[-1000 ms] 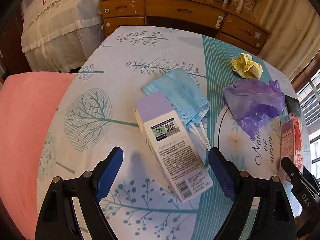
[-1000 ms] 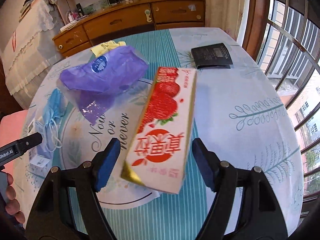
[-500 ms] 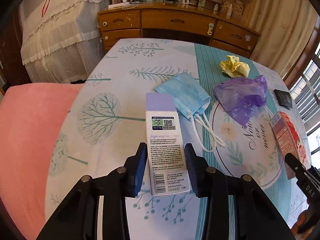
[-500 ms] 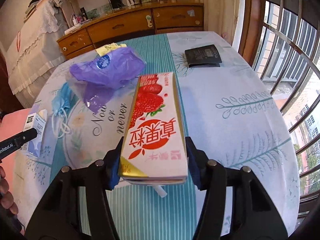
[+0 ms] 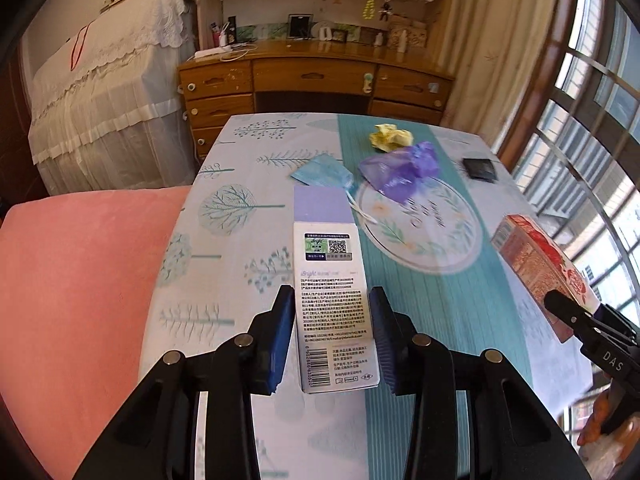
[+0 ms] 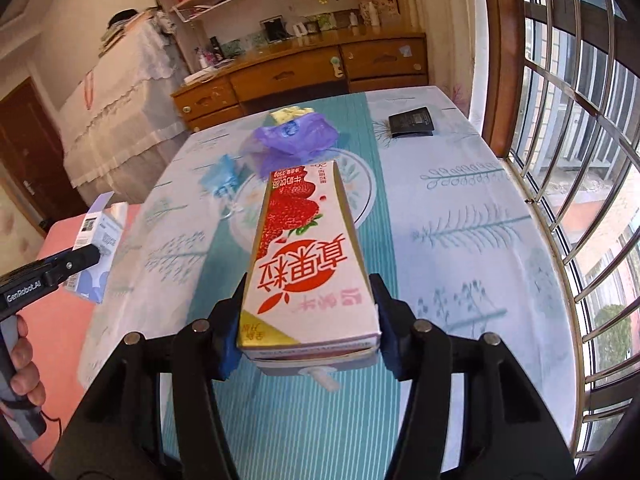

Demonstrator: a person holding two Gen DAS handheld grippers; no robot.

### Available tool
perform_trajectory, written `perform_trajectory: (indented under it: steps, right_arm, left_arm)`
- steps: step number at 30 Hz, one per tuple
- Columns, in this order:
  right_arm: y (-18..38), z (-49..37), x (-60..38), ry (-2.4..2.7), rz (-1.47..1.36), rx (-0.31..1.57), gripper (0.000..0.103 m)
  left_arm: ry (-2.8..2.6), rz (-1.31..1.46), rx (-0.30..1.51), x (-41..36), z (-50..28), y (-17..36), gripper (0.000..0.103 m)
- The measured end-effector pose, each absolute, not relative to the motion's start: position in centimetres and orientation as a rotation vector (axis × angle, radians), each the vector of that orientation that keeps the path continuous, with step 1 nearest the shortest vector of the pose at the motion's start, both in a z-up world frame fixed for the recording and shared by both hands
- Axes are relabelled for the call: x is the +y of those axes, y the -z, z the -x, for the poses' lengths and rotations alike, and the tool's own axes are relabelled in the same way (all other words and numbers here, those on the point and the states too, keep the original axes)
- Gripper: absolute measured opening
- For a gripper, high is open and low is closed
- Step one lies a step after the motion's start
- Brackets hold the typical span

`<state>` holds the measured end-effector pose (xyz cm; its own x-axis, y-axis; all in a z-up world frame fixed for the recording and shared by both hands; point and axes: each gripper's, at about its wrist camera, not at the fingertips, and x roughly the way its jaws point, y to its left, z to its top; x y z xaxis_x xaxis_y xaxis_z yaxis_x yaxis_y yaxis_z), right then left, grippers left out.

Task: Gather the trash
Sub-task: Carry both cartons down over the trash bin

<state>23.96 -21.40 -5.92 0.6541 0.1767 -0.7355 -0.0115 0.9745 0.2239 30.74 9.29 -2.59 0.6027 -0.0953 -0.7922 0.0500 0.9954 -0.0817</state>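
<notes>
Both grabs look solid: left gripper [image 5: 332, 336] is clamped on the white-and-purple carton [image 5: 330, 280], right gripper [image 6: 308, 328] is pinching the strawberry drink carton [image 6: 308, 264], both lifted clear of the table [image 6: 460, 216]. My worry is the drink carton, it's held only at one end, so it could droop or slide out. Mask [image 5: 322, 171], purple bag [image 5: 400, 170] and yellow wad [image 5: 390, 137] are left on the cloth.

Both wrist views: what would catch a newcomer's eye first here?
The strawberry milk carton clamped in the right gripper fills that view, lifted above the table. The left gripper likewise grips a white and purple box. Behind, a purple bag, blue mask and yellow wad lie on the table.
</notes>
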Motion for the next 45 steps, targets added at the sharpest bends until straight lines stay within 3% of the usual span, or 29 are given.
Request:
perform_trajectory:
  steps: [11, 21, 31, 45]
  right_arm:
    - [2.3, -6.9, -18.7, -0.261, -0.190, 0.883, 0.051]
    - [2.7, 3.3, -17.5, -0.312, -0.165, 0.943, 0.051]
    - [13.6, 5.1, -16.5, -0.274, -0.178, 1.135, 0.051]
    - [30.8, 1.6, -17.8, -0.154, -0.237, 1.359, 0.051]
  left_arm:
    - [0.185, -0.039, 0.929, 8.7, -14.4, -0.3, 0.038]
    - [0.295, -0.080, 0.944, 6.9, -2.5, -0.7, 0.038]
    - [0.349, -0.073, 1.105, 3.3, 0.5, 11.8, 0.038]
    - [0.404, -0.144, 1.300, -2.6, -2.6, 29.2, 0.038]
